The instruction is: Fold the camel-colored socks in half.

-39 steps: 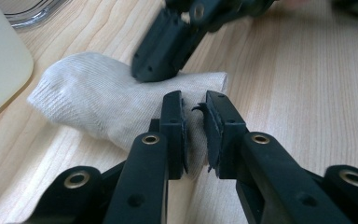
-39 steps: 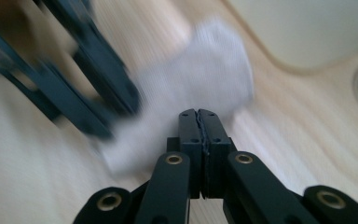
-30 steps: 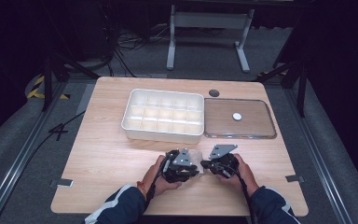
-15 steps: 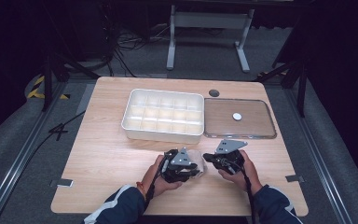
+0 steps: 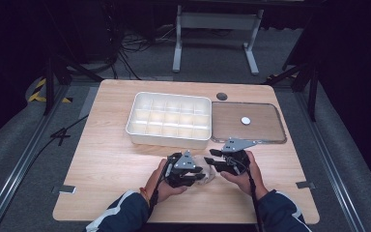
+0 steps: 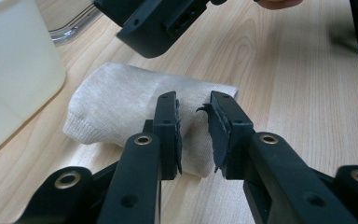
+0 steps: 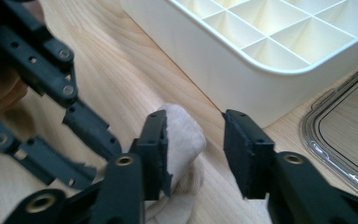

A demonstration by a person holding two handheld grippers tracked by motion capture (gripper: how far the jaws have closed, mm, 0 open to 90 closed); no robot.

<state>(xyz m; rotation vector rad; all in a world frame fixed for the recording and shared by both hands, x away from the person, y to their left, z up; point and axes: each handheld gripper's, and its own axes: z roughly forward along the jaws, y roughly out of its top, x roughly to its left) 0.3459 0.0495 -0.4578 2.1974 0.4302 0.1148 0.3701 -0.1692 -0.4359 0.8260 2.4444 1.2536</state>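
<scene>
High cam overhead; gripper cams close, low.

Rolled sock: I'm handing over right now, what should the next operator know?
Left gripper: closed on the near end of the rolled beige sock, holding it on the table.
Right gripper: jaws have just been opening; the sock's other end sits between them, not pinched.
White compartment tray stands just beyond, its cells empty; its clear lid lies beside it.
Done: sock rolled.
Left, probably: lift the roll into a cell, then fit the lid.
</scene>
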